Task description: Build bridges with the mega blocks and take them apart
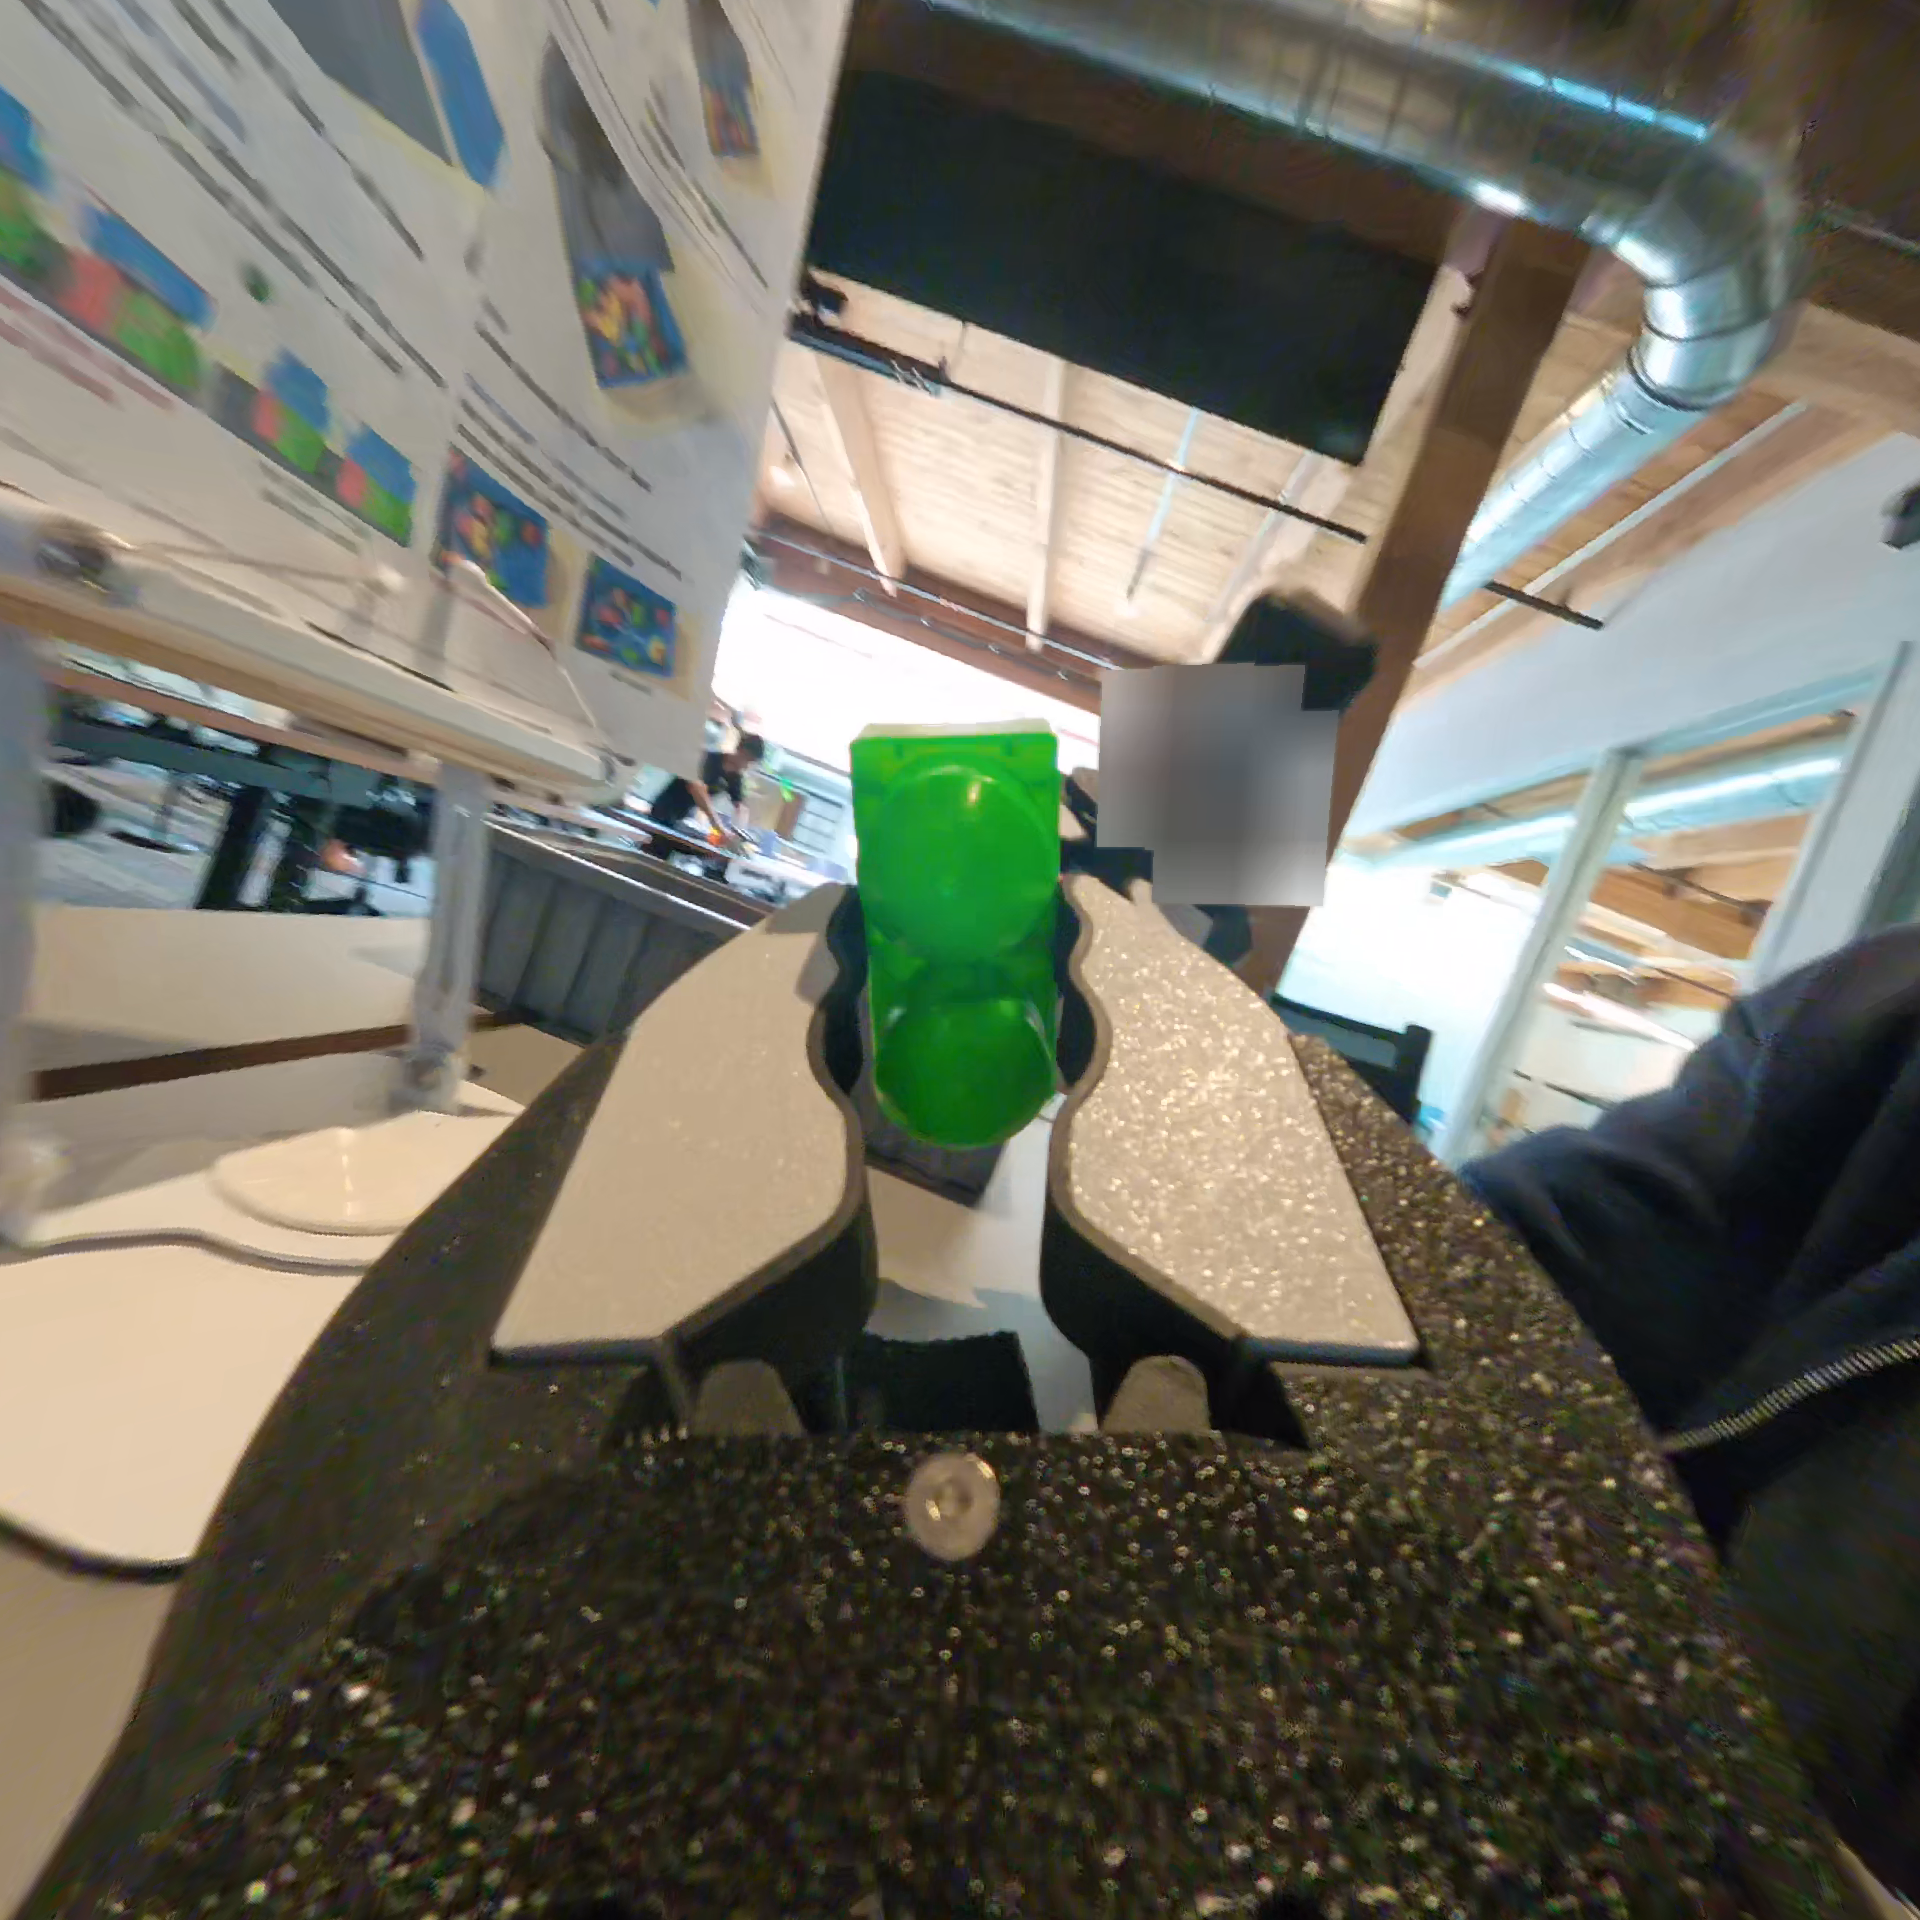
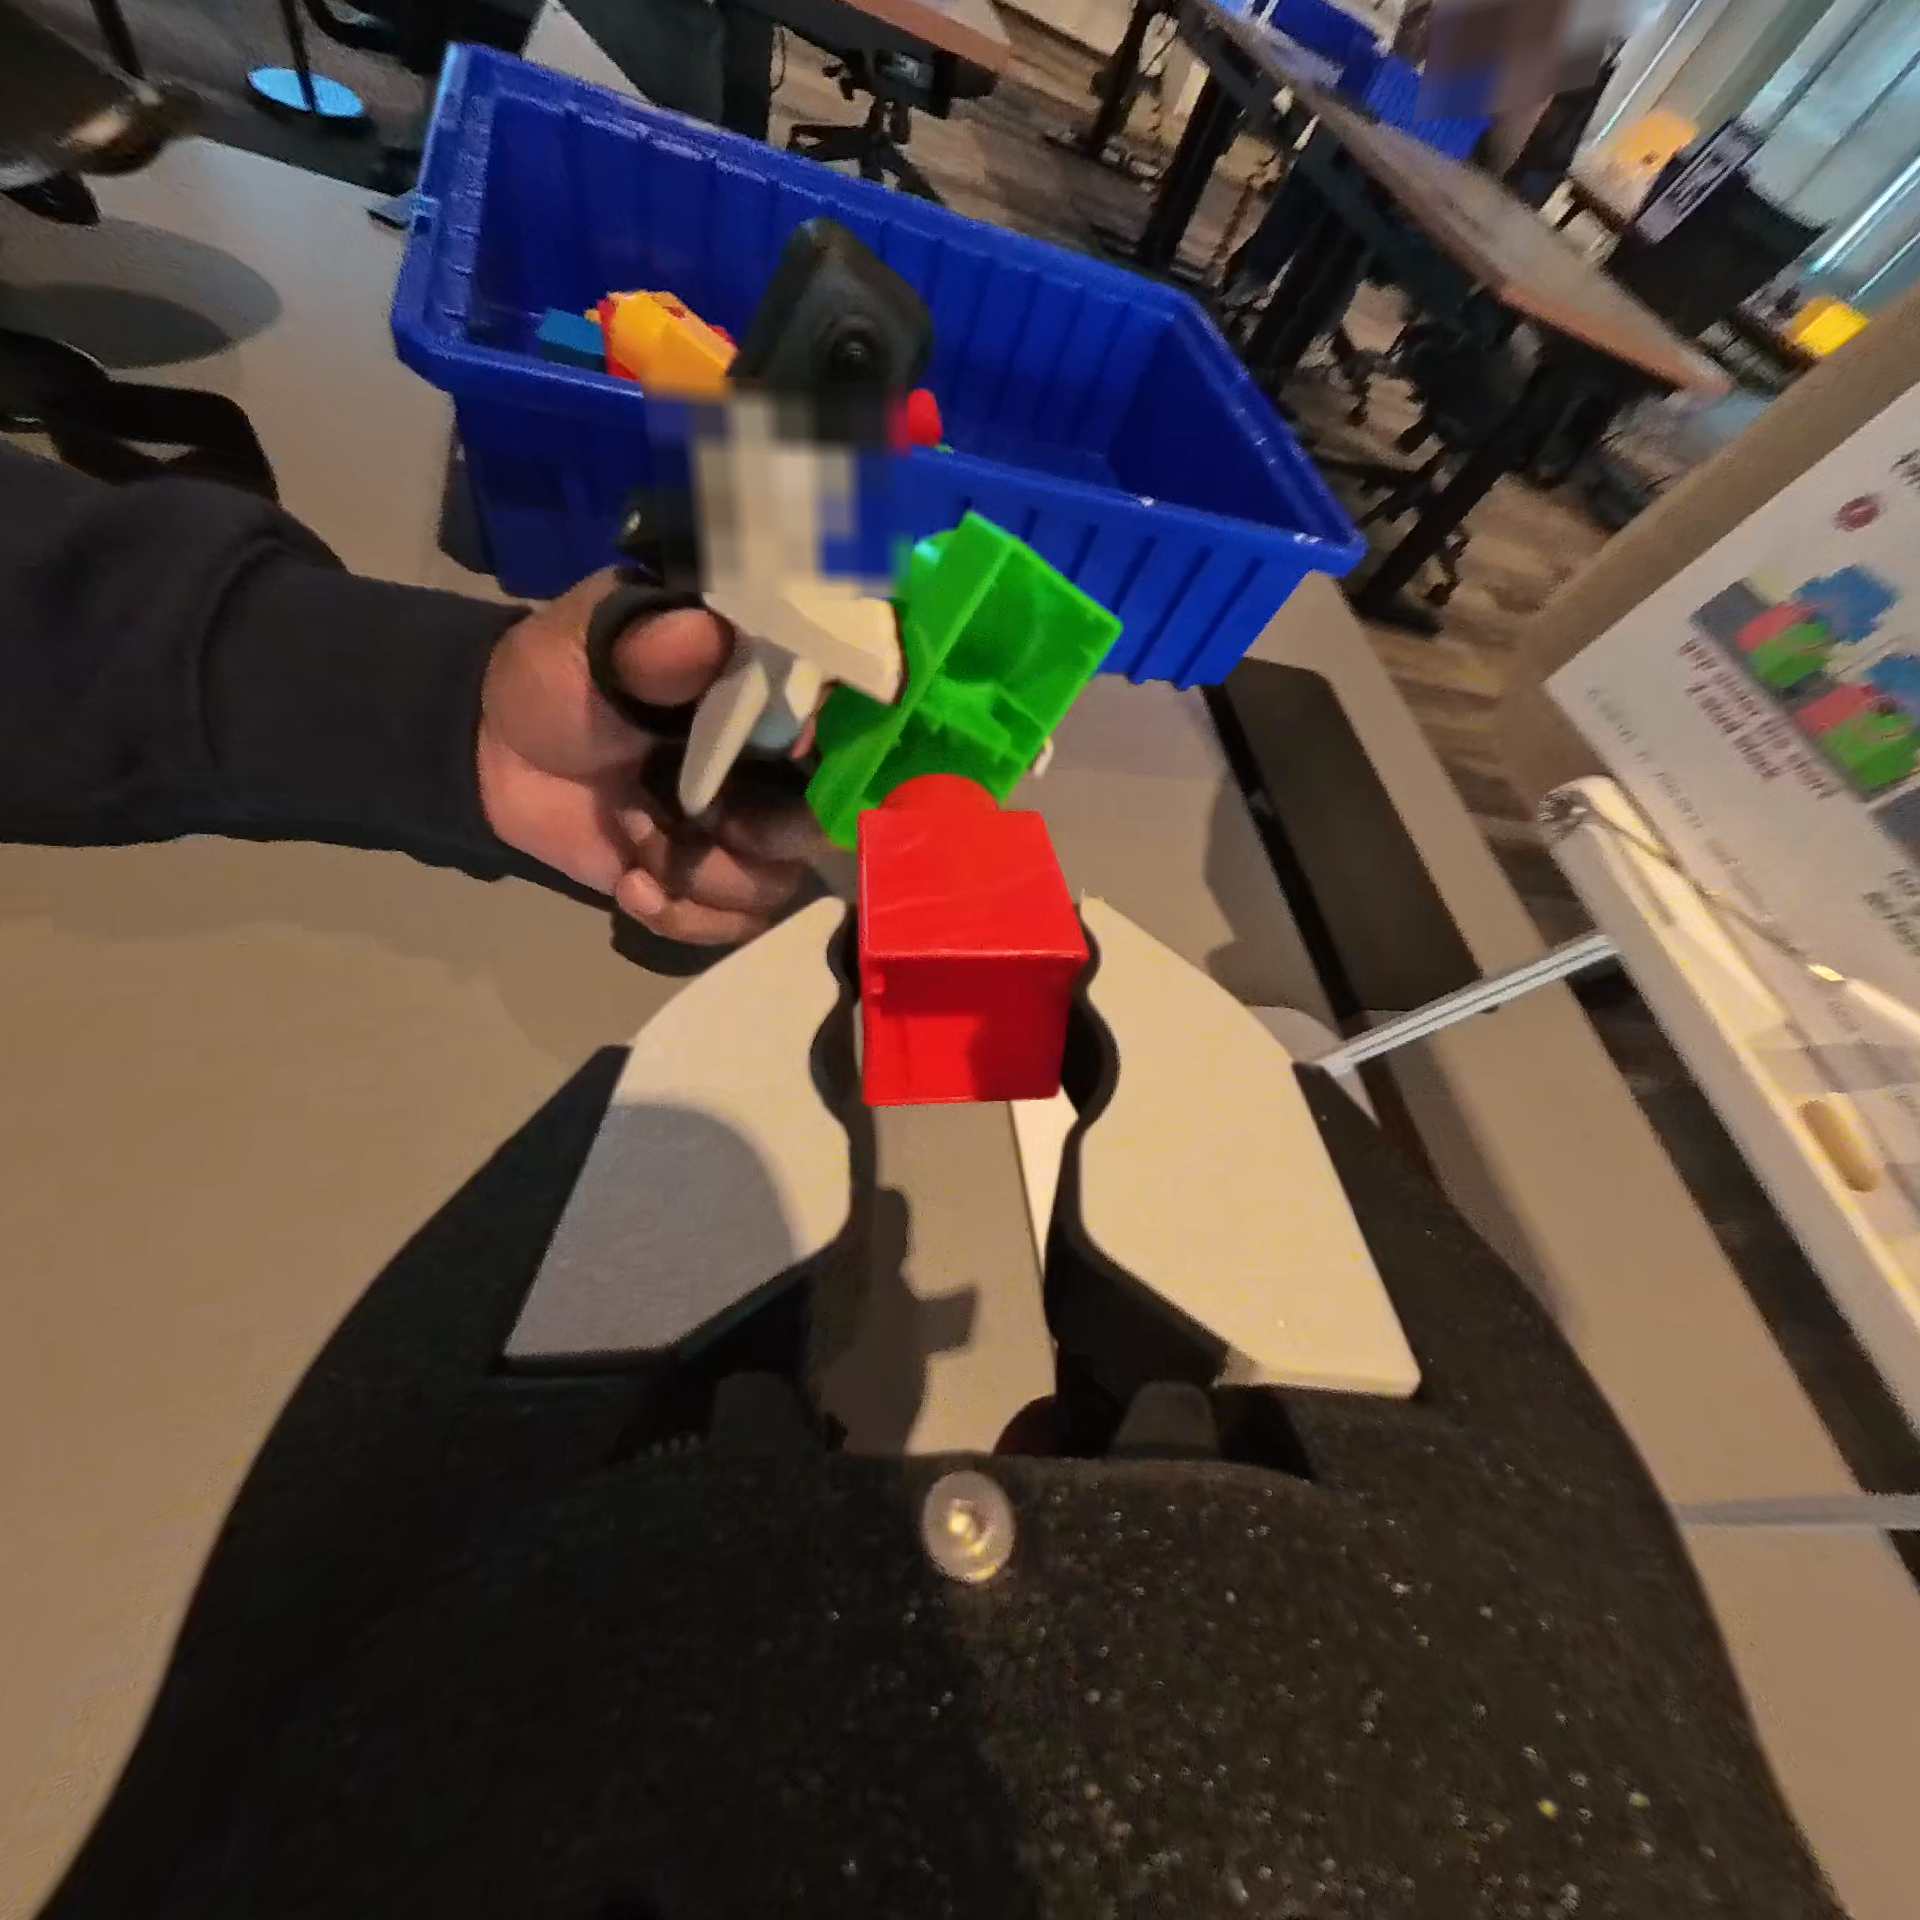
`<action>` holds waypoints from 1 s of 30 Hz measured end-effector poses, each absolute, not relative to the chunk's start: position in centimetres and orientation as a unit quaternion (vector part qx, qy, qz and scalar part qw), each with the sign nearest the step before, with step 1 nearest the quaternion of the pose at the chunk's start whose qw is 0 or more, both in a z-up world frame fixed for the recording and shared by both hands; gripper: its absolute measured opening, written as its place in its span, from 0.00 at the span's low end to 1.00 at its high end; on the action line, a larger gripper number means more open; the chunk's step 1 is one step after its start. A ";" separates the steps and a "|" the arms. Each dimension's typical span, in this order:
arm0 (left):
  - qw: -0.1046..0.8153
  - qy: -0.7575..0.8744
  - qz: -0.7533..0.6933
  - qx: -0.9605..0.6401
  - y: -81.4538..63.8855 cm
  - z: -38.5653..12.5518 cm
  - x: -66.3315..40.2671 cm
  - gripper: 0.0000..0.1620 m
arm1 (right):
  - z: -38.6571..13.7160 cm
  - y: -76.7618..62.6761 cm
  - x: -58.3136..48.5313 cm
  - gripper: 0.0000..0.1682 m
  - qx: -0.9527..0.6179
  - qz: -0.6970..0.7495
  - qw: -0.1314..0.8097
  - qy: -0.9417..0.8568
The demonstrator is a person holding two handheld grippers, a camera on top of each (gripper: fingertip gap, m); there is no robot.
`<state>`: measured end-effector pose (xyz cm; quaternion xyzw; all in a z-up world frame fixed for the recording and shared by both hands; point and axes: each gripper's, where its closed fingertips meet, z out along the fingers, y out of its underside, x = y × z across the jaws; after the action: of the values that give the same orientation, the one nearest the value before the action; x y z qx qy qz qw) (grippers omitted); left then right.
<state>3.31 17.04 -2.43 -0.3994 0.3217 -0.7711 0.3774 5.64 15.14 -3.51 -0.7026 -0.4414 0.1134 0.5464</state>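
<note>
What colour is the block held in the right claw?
Red, clearest in the right wrist view, gripped by the right claw.

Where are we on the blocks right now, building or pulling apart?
Can't tell which. Done: nothing assembled shows on the table. In hand: the left tool grips a green block, the right tool a red block, whose stud meets the green block's open underside in mid-air. Left: loose blocks lie in the blue bin.
</note>
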 end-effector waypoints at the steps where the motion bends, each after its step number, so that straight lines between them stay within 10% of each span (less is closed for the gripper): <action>1: 0.397 0.311 -0.760 -0.410 17.8 -2.2 3.0 0.21 | -3.0 15.0 5.9 0.22 -0.697 0.119 0.555 -0.438; 10: 0.583 0.371 -0.393 -0.607 24.1 3.1 -5.2 0.21 | -3.0 15.1 5.4 0.22 -0.694 0.128 0.560 -0.434; 25: 0.364 0.329 -0.120 -0.863 34.8 -9.2 -19.3 0.22 | -4.5 15.0 3.4 0.22 -0.698 0.133 0.542 -0.448; 30: 0.401 0.301 -0.127 -0.856 35.8 -8.2 -18.7 0.42 | -5.4 15.2 2.9 0.22 -0.702 0.138 0.535 -0.449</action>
<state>-18.72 35.77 -8.19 -0.8562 0.3007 -0.1269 0.4005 2.86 15.24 -5.38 -0.7020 -0.4489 0.1380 0.5354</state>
